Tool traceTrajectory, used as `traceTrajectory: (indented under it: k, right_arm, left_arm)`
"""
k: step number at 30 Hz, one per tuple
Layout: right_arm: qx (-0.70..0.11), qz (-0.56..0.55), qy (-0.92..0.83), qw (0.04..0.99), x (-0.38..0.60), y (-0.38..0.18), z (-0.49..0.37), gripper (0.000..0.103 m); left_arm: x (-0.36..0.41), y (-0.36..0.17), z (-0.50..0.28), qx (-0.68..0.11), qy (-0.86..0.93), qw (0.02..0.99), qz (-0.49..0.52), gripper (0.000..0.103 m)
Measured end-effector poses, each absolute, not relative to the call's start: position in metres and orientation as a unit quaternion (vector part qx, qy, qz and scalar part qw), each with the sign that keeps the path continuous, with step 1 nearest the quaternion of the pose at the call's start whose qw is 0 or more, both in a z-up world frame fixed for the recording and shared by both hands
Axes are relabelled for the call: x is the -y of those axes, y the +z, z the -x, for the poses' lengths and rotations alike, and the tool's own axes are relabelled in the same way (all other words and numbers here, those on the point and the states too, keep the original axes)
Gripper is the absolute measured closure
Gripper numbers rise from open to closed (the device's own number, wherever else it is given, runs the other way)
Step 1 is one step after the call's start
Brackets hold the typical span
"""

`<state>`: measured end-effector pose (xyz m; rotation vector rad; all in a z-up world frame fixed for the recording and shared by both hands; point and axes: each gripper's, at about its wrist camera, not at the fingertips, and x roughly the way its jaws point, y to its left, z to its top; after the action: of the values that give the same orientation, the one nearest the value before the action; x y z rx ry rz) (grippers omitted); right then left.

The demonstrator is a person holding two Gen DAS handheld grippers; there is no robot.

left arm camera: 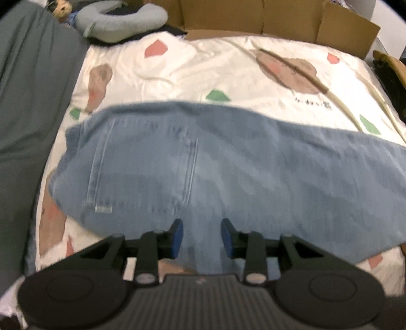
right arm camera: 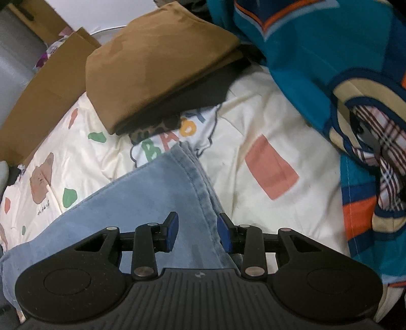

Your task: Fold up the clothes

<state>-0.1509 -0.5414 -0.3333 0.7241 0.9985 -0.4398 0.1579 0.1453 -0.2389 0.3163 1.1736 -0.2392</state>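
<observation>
A pair of light blue jeans (left arm camera: pixel 203 162) lies flat across the cream patterned bed cover (left arm camera: pixel 203 66), its waist and back pocket to the left. My left gripper (left arm camera: pixel 202 236) hovers at the jeans' near edge, open, and denim shows between its blue pads (left arm camera: pixel 177 236). In the right wrist view a leg end of the jeans (right arm camera: pixel 152 198) with its stitched hem (right arm camera: pixel 200 187) lies on the cover (right arm camera: pixel 253 121). My right gripper (right arm camera: pixel 198 233) is open over that hem, fingers on either side of the denim.
A grey neck pillow (left arm camera: pixel 121 22) and cardboard boxes (left arm camera: pixel 279 17) line the far edge. Grey fabric (left arm camera: pixel 28 101) borders the left. A thin curved stick (left arm camera: pixel 330 94) lies on the cover. Folded brown and black clothes (right arm camera: pixel 152 73) and a teal patterned fabric (right arm camera: pixel 330 63) sit beyond the right gripper.
</observation>
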Motion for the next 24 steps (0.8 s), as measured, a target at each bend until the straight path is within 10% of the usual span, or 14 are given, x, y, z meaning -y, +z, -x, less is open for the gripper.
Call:
traceTrajectory:
  k: [24]
  right_arm:
    - [-0.479, -0.262, -0.184, 0.817, 0.537, -0.340, 0.095, 0.060]
  left_arm:
    - [-0.048, -0.266, -0.241, -0.512, -0.244, 0.796, -0.212, 0.060]
